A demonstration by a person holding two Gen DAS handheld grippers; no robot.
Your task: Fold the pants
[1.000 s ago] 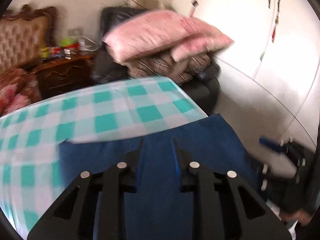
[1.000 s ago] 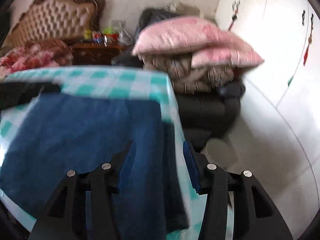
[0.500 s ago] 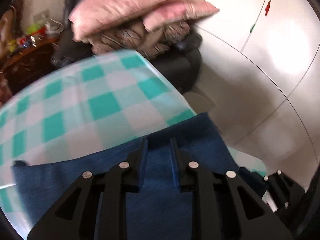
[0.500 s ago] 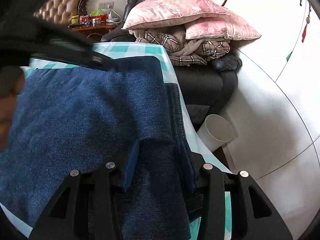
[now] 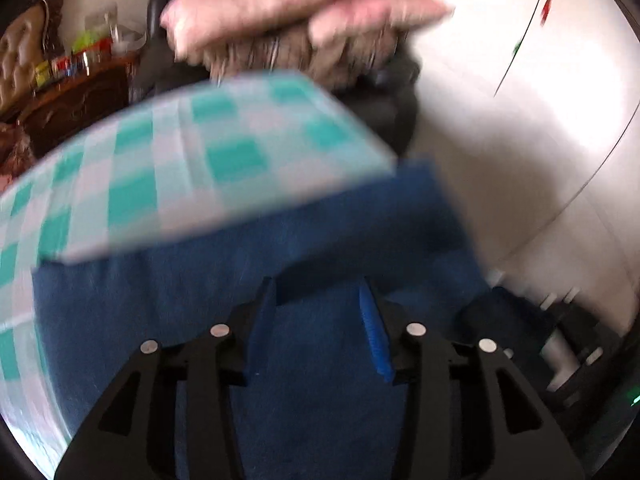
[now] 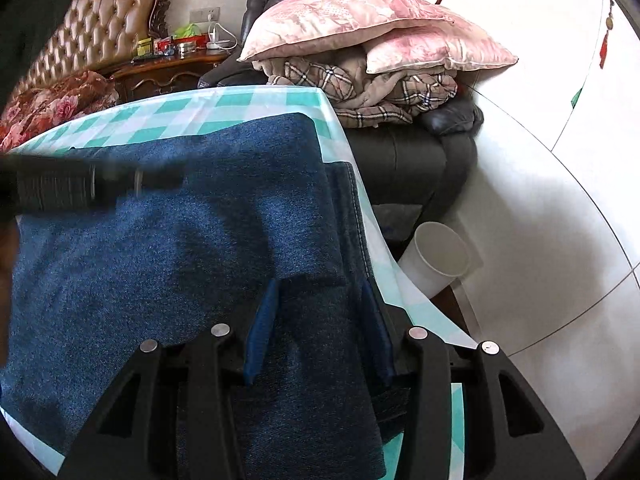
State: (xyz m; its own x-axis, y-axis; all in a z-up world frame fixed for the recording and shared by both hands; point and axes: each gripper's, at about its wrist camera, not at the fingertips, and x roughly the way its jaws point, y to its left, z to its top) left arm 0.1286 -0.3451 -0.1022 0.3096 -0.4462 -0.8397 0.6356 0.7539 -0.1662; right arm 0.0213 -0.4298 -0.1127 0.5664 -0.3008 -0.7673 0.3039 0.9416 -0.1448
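Blue denim pants lie folded on a table with a teal-and-white checked cloth, their right edge by the table's right side. My right gripper is open just over the pants near that edge, with nothing between the fingers. In the blurred left wrist view the pants fill the lower half, and my left gripper is open above them. The left gripper's body shows as a dark blur at the left of the right wrist view. The other gripper shows at the right edge of the left wrist view.
A black armchair piled with pink pillows and a plaid blanket stands beyond the table. A white bin stands on the floor to the right of the table. A wooden nightstand and a tufted headboard are at the back left.
The left gripper's fingers have spread apart, and its view has swung and blurred. The right gripper's view has steadied over the folded pants, and the left gripper's body has dropped lower across them.
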